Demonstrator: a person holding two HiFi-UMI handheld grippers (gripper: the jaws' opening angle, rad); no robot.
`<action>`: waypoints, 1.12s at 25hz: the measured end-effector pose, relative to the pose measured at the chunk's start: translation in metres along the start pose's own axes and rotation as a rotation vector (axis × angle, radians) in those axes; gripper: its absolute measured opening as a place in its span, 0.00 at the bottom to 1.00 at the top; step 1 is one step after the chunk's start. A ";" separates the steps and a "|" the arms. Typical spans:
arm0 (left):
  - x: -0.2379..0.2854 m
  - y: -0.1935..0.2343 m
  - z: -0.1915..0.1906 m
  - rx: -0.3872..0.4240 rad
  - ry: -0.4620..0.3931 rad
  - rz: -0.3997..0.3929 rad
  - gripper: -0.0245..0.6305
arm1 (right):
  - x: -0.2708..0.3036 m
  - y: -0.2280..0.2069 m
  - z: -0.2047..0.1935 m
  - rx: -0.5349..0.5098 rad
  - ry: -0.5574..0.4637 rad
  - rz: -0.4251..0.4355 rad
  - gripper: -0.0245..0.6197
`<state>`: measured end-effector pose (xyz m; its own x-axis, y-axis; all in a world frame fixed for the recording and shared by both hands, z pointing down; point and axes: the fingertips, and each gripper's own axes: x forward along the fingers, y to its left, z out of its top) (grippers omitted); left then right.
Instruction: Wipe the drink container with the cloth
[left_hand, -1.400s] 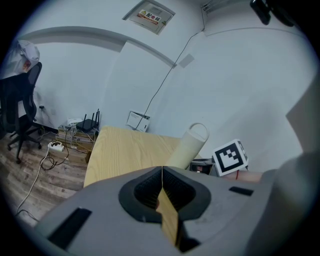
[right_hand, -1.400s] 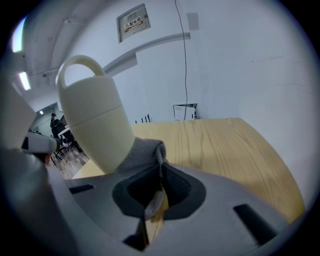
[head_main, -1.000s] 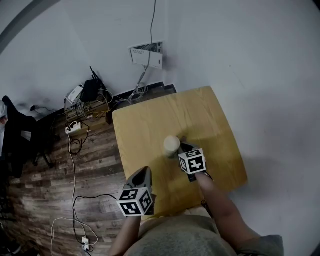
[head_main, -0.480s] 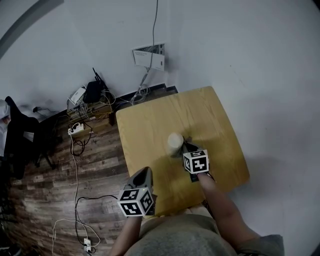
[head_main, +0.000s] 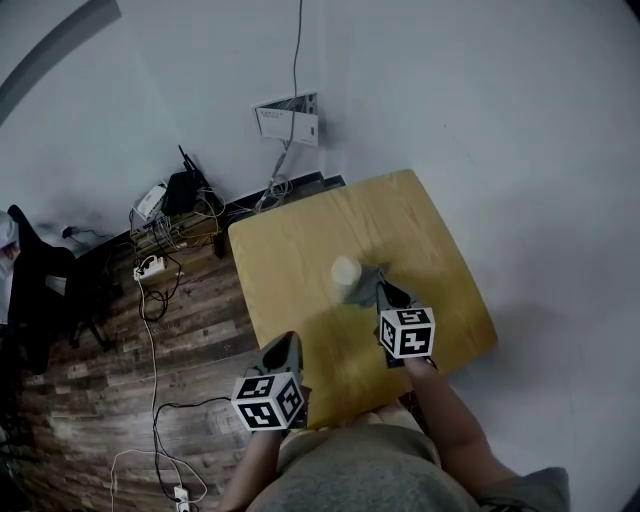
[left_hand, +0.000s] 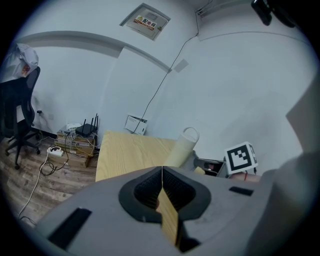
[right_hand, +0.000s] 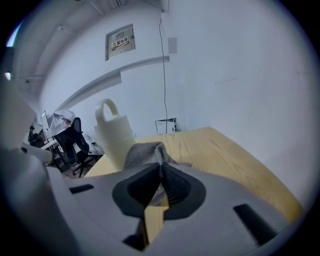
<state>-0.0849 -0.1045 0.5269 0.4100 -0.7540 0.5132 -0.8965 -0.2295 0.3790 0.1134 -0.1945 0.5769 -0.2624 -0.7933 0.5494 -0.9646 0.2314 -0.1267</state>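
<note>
Right gripper (right_hand: 161, 170) has drawn back from drink container (head_main: 345, 276), jaws clamped on cloth (right_hand: 145, 151); left gripper (left_hand: 162, 175) closed, empty.

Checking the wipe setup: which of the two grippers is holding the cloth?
The right gripper: its jaws are shut on the grey cloth by the drink container. The left gripper is shut on nothing.

My right gripper (head_main: 385, 292) now sits farther back from the drink container (head_main: 345, 272). The cloth (head_main: 371, 279) pinched in it comes away too.
</note>
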 end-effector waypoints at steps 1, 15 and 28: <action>-0.002 0.000 0.000 0.002 -0.001 -0.004 0.04 | -0.007 0.001 0.004 0.002 -0.016 -0.001 0.05; -0.014 -0.012 -0.001 0.036 -0.009 -0.057 0.04 | -0.075 0.029 0.041 -0.016 -0.174 0.022 0.05; -0.028 -0.009 -0.005 0.034 -0.030 -0.035 0.04 | -0.073 0.076 0.038 -0.079 -0.169 0.130 0.05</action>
<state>-0.0873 -0.0778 0.5129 0.4367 -0.7629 0.4767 -0.8869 -0.2766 0.3699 0.0581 -0.1405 0.4963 -0.3912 -0.8354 0.3860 -0.9191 0.3758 -0.1182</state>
